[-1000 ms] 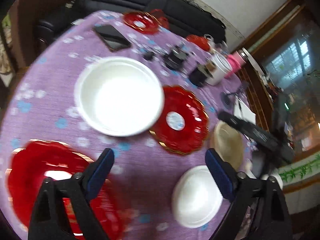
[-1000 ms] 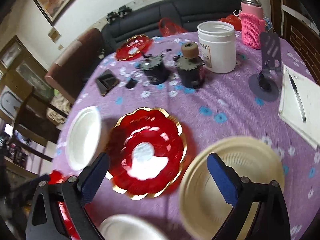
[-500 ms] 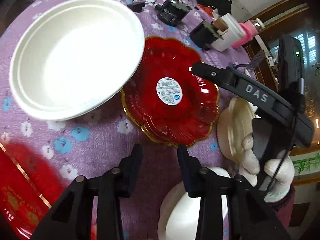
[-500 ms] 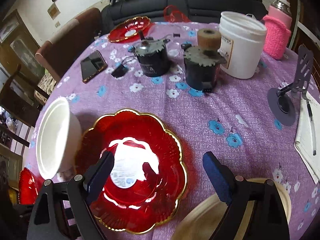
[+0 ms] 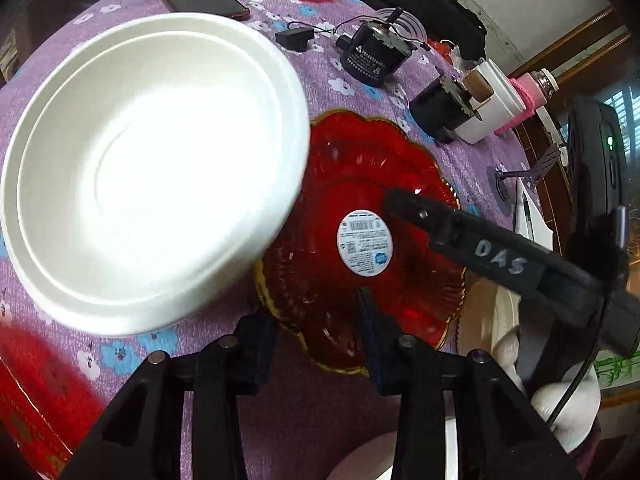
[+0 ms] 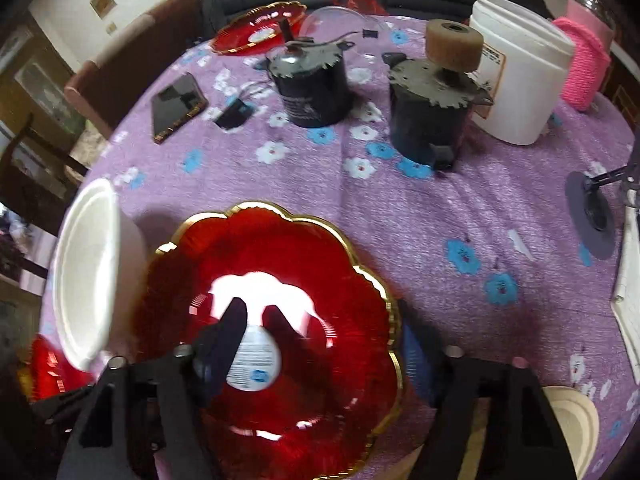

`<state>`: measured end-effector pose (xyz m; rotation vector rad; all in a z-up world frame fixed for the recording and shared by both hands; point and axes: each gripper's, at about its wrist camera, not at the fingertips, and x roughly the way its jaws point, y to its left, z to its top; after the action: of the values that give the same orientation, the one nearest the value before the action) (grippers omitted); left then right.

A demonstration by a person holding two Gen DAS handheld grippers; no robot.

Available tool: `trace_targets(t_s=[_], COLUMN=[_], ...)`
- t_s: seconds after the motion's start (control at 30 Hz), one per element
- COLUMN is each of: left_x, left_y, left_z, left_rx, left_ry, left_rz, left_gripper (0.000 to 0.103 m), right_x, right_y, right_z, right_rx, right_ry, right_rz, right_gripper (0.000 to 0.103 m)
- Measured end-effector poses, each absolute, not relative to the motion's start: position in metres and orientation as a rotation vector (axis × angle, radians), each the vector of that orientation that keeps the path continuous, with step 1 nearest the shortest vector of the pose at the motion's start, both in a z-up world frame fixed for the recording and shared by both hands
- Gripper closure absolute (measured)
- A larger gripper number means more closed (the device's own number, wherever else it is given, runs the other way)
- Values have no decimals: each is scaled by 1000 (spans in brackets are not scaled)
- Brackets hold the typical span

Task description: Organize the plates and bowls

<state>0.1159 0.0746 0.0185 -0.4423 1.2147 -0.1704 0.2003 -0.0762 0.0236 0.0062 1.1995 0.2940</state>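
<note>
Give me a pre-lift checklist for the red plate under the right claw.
1. Right claw straddles the red plate rim: ok. One finger is over the inside and the other is past the rim, behind it.
2. Right claw shut on the plate: not ok, the jaws stand wide apart.
3. White bowl clear of the plate: not ok. In the left wrist view its rim overlaps the plate's edge; whether they touch, cannot tell.
4. Left claw clear of the plate: not ok. It is open and sits at the near rim.
5. Plate empty: ok, it holds only a sticker.
</note>
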Motion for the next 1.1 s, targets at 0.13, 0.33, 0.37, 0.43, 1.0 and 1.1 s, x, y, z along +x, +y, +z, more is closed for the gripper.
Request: trace_targets(t_s=[0.13,0.33,0.37,0.43,1.0,1.1], left_x=[121,117,116,114,54,36], left_y=[71,63,60,55,80,94], left_z=[19,26,30,35,94,103], left_rx=[-406,-407,-397,-386,-371,-381], left_ry=[1189,1160,1151,1139,997,969], left_rz=[-142,-161,-166,-176,-154,-136], left_gripper=[72,73,73,73,73,73], right_x=[199,191,189,184,121,106], right_y=[-89,-109,-114,-124,-118,-104], right_z=[29,46,48,53,114,123], right_rx=[56,112,125,158,233,228], right_ry=[1181,1111,1102,1083,977,960], right_rz=[301,296,296,294,370,397], right_gripper=[80,88,88,89,90,90])
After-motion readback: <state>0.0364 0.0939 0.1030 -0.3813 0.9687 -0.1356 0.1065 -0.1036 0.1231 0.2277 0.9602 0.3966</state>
